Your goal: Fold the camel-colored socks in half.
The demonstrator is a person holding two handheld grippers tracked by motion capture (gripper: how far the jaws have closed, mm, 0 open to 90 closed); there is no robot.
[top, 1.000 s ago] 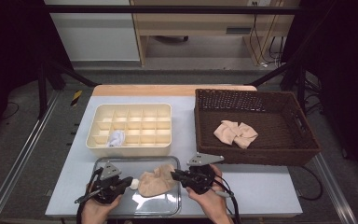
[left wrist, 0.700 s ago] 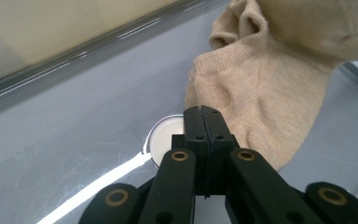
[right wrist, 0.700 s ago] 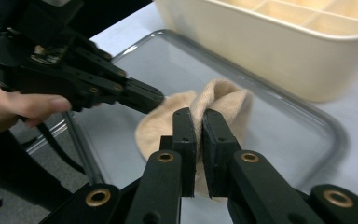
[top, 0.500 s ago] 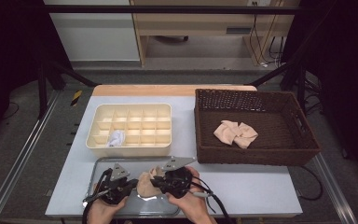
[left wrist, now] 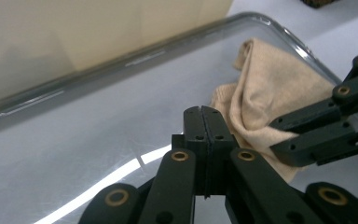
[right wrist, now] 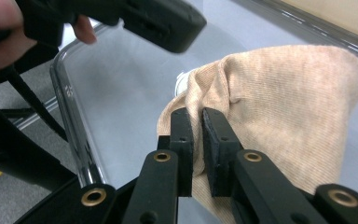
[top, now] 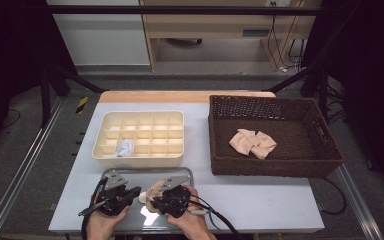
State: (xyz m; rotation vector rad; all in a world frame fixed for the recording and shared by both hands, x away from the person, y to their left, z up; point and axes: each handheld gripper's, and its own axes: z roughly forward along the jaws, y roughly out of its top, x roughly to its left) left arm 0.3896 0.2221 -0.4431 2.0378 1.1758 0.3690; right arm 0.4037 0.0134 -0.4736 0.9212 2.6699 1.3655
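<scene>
- I take the metal tray (top: 130,175) at the near edge of the table (top: 260,200) as my landmark; the beige cloth (right wrist: 279,112) lies bunched on it, toward its right half.
- My right gripper (right wrist: 196,126) is the nearer one: the cloth sits directly ahead of its fingers (right wrist: 182,140), and a fold of it seems to lie in the slim gap between them. The jaws stand only narrowly apart and have just been easing open slightly; I cannot tell whether the pads press the fabric.
- My left gripper (left wrist: 203,126) has its fingers pressed flat together with nothing between them, tips over bare tray, the cloth just to their right.
- The cloth's long run goes from the right fingers away toward the tray's far rim, so a pinch on the near fold looks like the move.
- Obstacle, as I judge it: the two grippers are close together over the tray, the left one's body crossing the right gripper view.
- Beyond the tray stands the cream compartment box (top: 140,137) with a small white item (top: 125,148); right of it, well apart, the wicker basket (top: 325,150) holds another beige cloth (top: 252,143).
</scene>
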